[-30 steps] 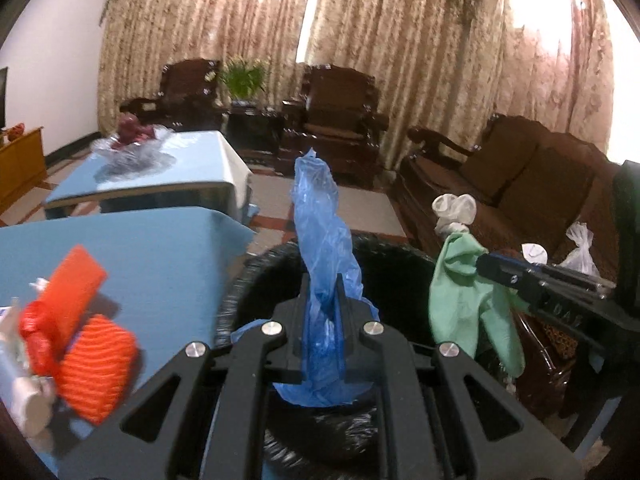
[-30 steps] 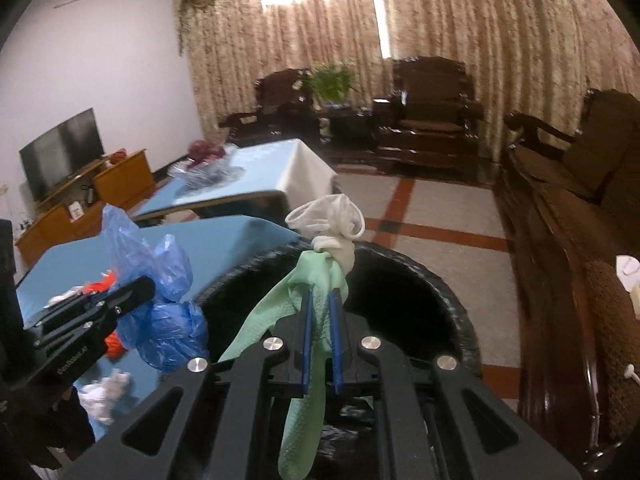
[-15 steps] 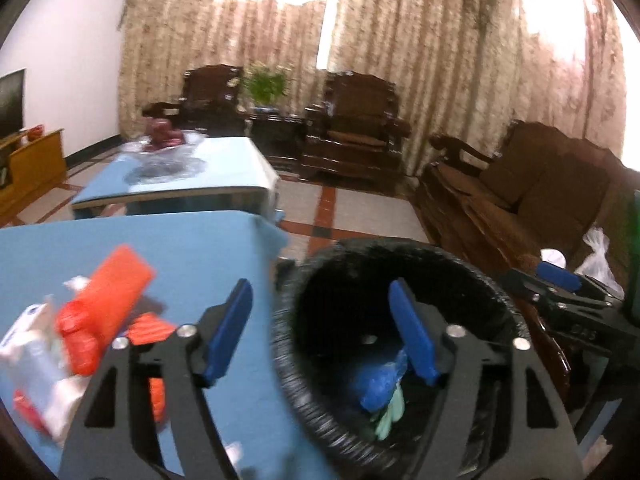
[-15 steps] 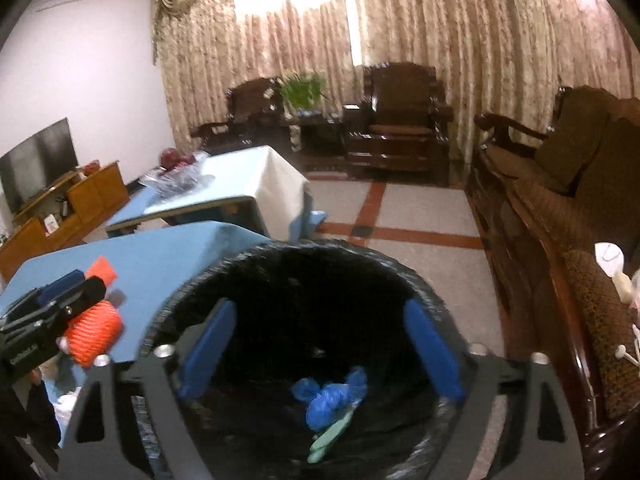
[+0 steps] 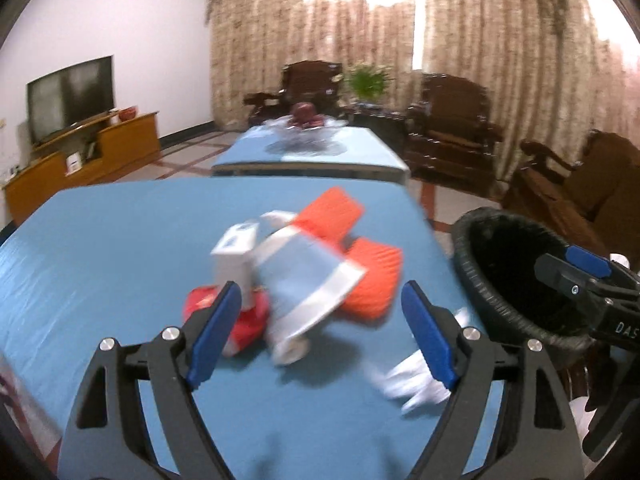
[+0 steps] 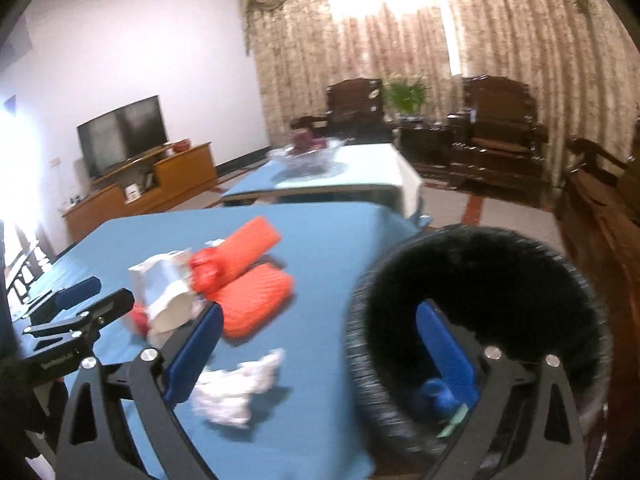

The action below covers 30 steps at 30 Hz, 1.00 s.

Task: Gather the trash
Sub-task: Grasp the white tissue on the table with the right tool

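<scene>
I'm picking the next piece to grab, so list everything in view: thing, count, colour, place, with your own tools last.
trash bin: one, black, lined, beside the table's right edge; blue and green scraps inside
near table: one, blue cloth, holds the trash pile
orange mesh sleeves: two, orange, middle of the pile
white carton: one, white, left in the pile; blurred
red wrapper: one, red, below the carton
crumpled tissue: one, white, nearest the table's front edge
far table: one, blue, with a glass fruit bowl
television: one, black, on a wooden cabinet
armchairs: two, dark brown, by the curtains
left tool: open, empty
right tool: open, empty
</scene>
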Each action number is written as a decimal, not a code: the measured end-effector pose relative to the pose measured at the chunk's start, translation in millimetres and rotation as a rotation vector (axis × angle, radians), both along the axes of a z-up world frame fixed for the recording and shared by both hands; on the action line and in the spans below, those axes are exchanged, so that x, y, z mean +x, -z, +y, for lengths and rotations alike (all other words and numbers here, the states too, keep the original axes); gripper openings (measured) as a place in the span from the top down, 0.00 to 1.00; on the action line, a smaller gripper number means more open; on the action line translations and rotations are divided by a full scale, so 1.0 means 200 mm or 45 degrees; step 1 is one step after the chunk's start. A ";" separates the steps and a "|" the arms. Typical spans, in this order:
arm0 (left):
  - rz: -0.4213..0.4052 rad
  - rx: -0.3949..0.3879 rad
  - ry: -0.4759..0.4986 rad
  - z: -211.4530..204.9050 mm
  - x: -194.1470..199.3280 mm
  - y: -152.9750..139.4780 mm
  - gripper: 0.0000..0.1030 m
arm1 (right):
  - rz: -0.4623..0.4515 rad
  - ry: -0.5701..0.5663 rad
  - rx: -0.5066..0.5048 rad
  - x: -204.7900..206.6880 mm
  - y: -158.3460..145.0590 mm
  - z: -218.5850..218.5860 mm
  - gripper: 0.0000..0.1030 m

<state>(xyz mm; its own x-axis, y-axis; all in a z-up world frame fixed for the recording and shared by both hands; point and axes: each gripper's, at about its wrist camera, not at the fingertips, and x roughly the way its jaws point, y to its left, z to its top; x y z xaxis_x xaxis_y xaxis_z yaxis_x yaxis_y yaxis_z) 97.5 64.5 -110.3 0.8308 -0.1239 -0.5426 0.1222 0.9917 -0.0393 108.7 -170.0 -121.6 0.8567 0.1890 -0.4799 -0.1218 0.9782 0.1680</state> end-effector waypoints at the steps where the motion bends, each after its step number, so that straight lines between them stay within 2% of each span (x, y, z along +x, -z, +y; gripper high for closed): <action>1: 0.007 0.000 -0.016 0.03 -0.01 0.01 0.23 | 0.005 -0.010 -0.006 0.00 0.01 0.04 0.07; 6: 0.031 -0.008 -0.081 0.17 -0.03 0.06 0.23 | 0.044 -0.092 -0.061 0.02 0.09 0.23 0.08; 10: 0.038 -0.011 -0.104 0.22 -0.03 0.08 0.23 | 0.079 -0.094 -0.093 0.02 0.18 0.31 0.09; 19: 0.055 -0.022 -0.128 0.31 -0.03 0.13 0.23 | 0.217 -0.113 -0.162 0.08 0.35 0.38 0.20; 21: 0.057 -0.021 -0.128 0.31 -0.03 0.14 0.23 | 0.245 -0.133 -0.156 0.08 0.38 0.38 0.30; 24: 0.059 -0.024 -0.127 0.31 -0.03 0.14 0.23 | 0.298 -0.169 -0.131 0.10 0.41 0.37 0.50; 26: 0.060 -0.023 -0.121 0.30 -0.03 0.15 0.24 | 0.336 -0.203 -0.104 0.11 0.44 0.37 0.70; 28: 0.060 -0.021 -0.110 0.28 -0.02 0.15 0.24 | 0.358 -0.228 -0.097 0.11 0.45 0.36 0.81; 30: 0.060 -0.024 -0.099 0.26 -0.02 0.15 0.24 | 0.343 -0.235 -0.089 0.10 0.43 0.36 0.83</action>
